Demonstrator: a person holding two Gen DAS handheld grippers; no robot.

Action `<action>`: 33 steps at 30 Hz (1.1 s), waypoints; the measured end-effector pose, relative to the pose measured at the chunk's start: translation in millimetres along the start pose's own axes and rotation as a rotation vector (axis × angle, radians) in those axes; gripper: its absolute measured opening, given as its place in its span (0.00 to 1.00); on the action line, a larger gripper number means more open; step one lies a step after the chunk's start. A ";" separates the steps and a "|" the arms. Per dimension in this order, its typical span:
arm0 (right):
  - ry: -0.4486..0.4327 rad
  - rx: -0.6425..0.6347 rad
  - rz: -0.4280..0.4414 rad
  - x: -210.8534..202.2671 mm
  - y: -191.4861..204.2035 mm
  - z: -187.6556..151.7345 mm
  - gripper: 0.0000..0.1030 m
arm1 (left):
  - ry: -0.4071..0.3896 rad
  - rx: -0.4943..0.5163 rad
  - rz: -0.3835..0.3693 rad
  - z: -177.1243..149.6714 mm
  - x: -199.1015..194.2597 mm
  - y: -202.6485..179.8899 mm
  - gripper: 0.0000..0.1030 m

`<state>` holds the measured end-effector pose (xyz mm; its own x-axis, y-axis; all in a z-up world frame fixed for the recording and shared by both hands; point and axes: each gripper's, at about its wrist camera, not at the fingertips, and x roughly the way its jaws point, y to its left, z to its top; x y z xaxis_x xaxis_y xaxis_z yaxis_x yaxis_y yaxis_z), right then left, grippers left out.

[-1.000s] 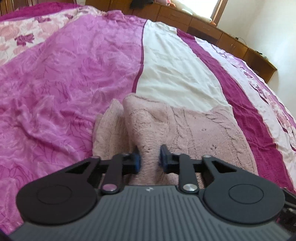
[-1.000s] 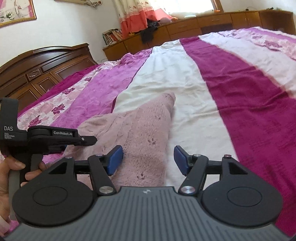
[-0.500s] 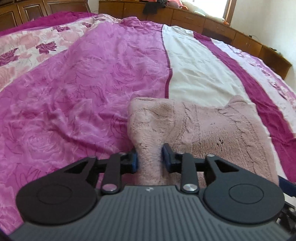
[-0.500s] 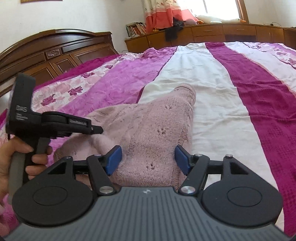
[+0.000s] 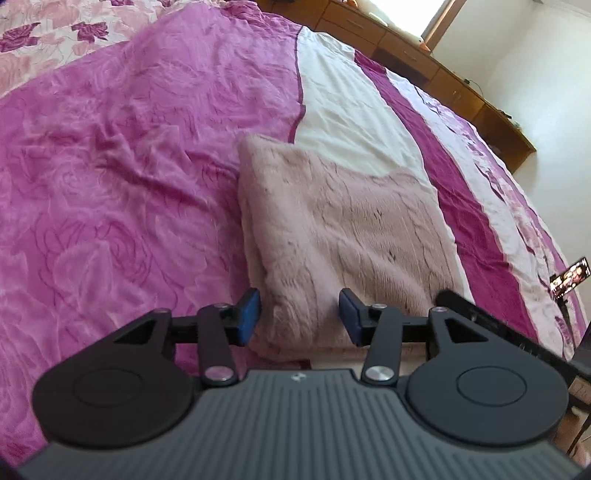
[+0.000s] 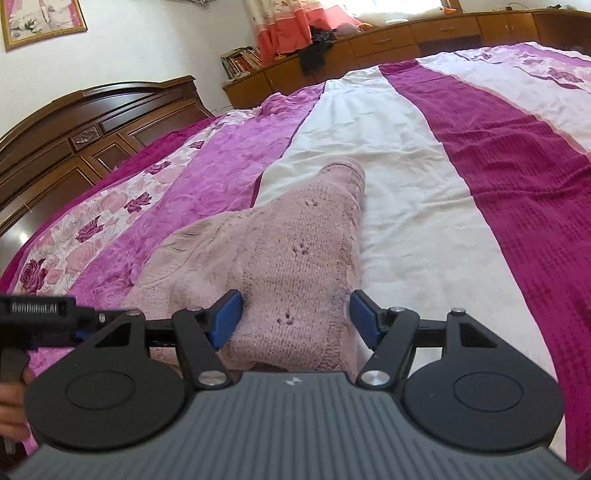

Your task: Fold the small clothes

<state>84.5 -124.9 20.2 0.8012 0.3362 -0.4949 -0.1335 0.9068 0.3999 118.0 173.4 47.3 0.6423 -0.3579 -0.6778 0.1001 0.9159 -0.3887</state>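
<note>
Sweater point(image 5: 343, 229) folded on bedspread point(image 5: 110, 184) | left tongs point(image 5: 299, 319) parted | right tongs point(image 6: 293, 319) parted

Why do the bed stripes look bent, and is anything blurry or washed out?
Left wrist view: the fisheye lens curves the bedspread stripes, the pink knit garment is smeared by motion blur, and the window is blown out. Right wrist view: sharper, same curving, and the far window glares white.
</note>
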 end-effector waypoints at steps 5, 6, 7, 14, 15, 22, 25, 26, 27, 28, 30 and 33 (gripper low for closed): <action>0.001 0.001 -0.004 -1.0 2.1 -1.0 0.70 | 0.006 0.055 0.080 -9.7 9.3 -8.6 0.25; 0.002 0.004 -0.003 -1.1 2.1 -0.8 0.70 | 0.000 0.069 0.091 -9.9 7.4 -11.0 0.22; 0.002 0.007 -0.001 -1.8 1.7 -0.9 0.70 | -0.005 0.073 0.103 -7.9 6.1 -12.0 0.20; 0.008 0.029 0.005 -3.0 -5.5 0.1 0.70 | 0.011 0.101 0.156 -2.0 1.0 -8.8 0.20; 0.011 0.036 0.008 -2.9 -6.5 -0.1 0.70 | 0.011 0.101 0.155 -2.6 0.7 -8.4 0.20; 0.014 0.052 0.017 -7.3 -12.1 3.9 0.70 | -0.007 0.045 0.122 1.7 -12.7 -4.3 0.33; 0.003 0.093 0.031 -11.7 -15.7 9.3 0.73 | -0.044 0.058 0.137 6.6 -17.4 -7.3 0.55; 0.000 0.108 0.040 -12.4 -17.6 11.8 0.76 | -0.057 0.060 0.143 8.9 -17.5 -8.2 0.63; -0.002 0.124 0.053 -12.4 -19.8 14.8 0.79 | -0.067 0.059 0.147 11.5 -16.7 -7.8 0.65; 0.002 0.138 0.066 -11.5 -22.2 18.4 0.81 | -0.075 0.055 0.150 14.1 -14.5 -7.6 0.65; 0.014 0.162 0.092 -7.3 -27.7 26.4 0.84 | -0.075 0.039 0.140 18.8 -7.1 -5.4 0.66; 0.048 0.189 0.117 4.5 -35.8 36.2 0.85 | -0.049 -0.033 0.114 25.4 10.7 3.0 0.66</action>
<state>114.0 -165.1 31.5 0.7572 0.4522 -0.4714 -0.1083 0.7986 0.5921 144.5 177.0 54.7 0.6843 -0.2420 -0.6879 0.0002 0.9434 -0.3316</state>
